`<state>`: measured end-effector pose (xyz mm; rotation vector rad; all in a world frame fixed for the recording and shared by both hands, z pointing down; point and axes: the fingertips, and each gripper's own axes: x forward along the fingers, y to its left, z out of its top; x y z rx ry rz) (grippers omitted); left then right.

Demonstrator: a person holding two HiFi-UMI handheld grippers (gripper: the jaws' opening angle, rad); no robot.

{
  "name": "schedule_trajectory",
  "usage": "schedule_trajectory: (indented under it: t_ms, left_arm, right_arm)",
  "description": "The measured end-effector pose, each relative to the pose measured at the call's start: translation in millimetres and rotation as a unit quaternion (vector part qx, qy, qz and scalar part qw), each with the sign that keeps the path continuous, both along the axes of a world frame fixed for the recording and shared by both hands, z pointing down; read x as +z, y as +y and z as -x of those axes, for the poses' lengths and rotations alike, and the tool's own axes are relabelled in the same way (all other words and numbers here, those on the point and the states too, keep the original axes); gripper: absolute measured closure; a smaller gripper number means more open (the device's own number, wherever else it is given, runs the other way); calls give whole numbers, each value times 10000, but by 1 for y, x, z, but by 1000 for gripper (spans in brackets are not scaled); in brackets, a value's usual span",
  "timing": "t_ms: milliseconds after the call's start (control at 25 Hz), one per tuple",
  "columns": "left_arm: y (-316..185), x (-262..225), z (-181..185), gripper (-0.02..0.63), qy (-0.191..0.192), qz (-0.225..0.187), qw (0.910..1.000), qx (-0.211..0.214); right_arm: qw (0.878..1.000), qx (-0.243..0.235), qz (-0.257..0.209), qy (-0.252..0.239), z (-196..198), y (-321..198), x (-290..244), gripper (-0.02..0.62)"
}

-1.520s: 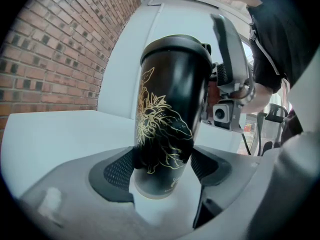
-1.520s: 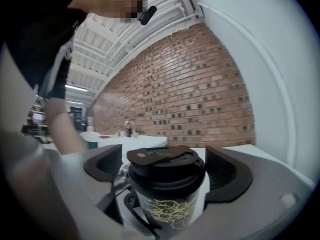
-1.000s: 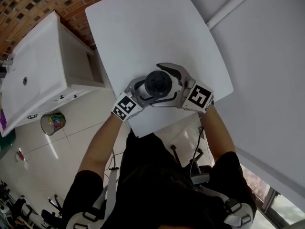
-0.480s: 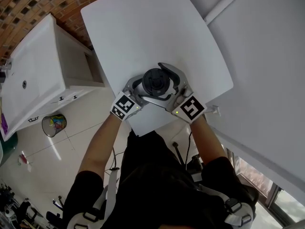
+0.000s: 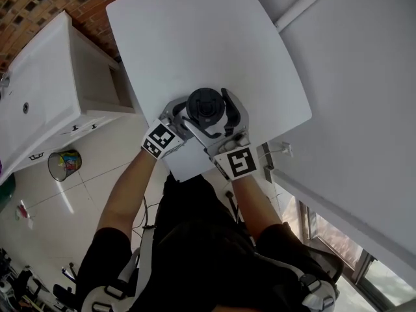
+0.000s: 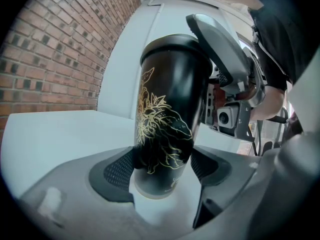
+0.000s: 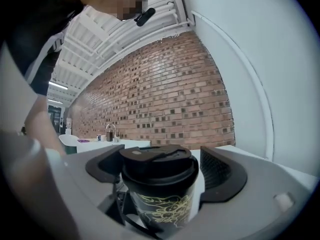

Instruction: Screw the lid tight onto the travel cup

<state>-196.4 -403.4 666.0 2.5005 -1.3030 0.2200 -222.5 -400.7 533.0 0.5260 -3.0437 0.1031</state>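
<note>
A black travel cup (image 6: 167, 109) with a gold flower print stands upright near the front edge of the white table (image 5: 195, 38). My left gripper (image 6: 162, 169) is shut on its lower body, coming in from the left in the head view (image 5: 181, 114). The black lid (image 7: 157, 161) sits on top of the cup (image 5: 205, 104). My right gripper (image 7: 160, 166) brackets the lid from the near side (image 5: 214, 116). Its jaws have just been closing with the lid between them. The left pad is at the lid's rim and a thin gap shows at the right pad.
A white cabinet (image 5: 45, 90) stands left of the table, with a small bin (image 5: 63, 164) on the tiled floor beside it. A plain wall (image 5: 364, 77) runs along the right, and a brick wall (image 7: 165, 94) lies beyond the table. The cup stands close to the table's near edge.
My right gripper has swung round the cup from its right side to the near side, its marker cube moving down and left, and its jaws have narrowed round the lid. The left gripper stayed put.
</note>
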Motion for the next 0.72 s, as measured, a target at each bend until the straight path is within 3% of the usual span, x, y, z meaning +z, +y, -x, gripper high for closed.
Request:
schedule_trajectory:
  t_ms: [360, 720]
  left_arm:
    - [2, 0, 2, 239, 1, -39, 10000, 15]
    - [8, 1, 1, 239, -294, 152, 9994, 45]
  right_arm:
    - [9981, -549, -130, 254, -13, 11, -11, 123]
    - [9986, -415, -27, 336, -59, 7, 2, 123]
